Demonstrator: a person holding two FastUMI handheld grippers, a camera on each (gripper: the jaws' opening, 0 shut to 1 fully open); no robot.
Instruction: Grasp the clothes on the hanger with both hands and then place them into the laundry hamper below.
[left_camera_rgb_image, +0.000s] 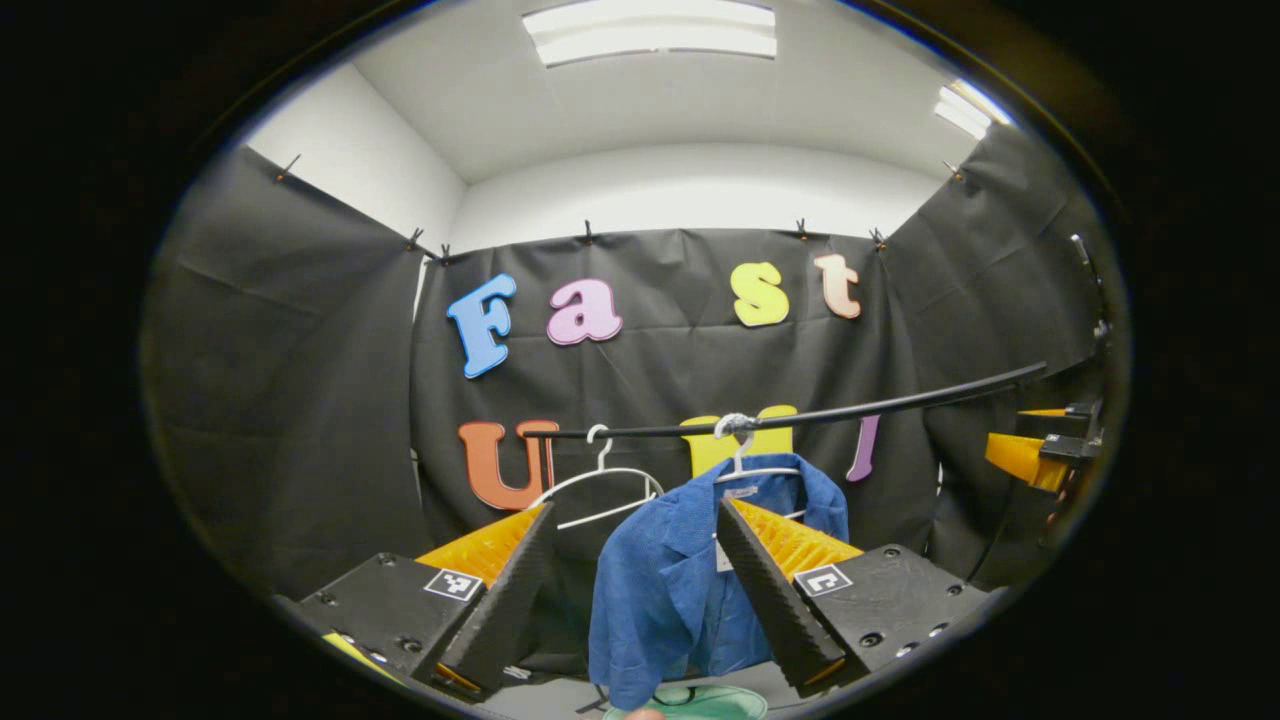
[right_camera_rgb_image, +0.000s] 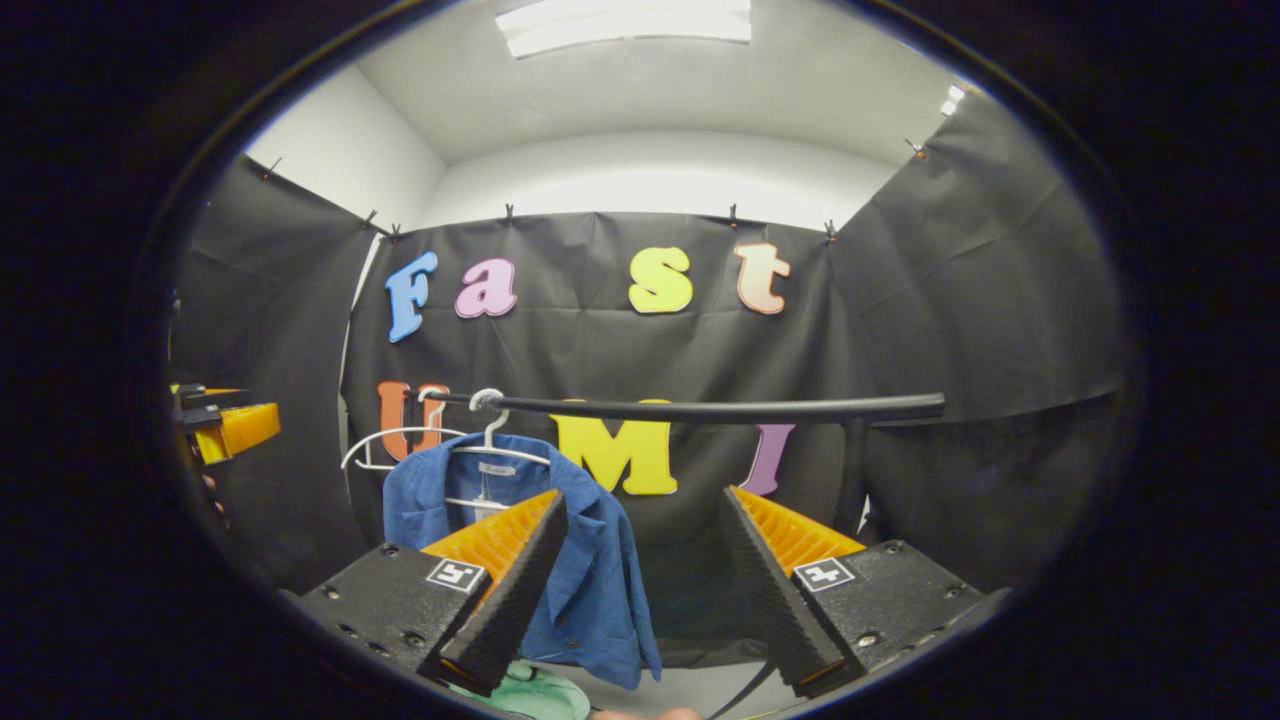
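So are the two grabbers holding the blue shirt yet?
Left gripper: open, holding nothing; blue fabric shirt hangs ahead.
Right gripper: open, holding nothing.

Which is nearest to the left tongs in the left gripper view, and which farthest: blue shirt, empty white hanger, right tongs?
1. Blue shirt, hanging just ahead, between the fingers of the left tongs.
2. Empty white hanger, behind it, on the rail's left.
3. Right tongs, off at the right edge; its rank against the hanger is uncertain.

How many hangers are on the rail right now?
2: a bare hanger toward the rail's left end, and beside it the hanger carrying the blue shirt. None looks hidden.
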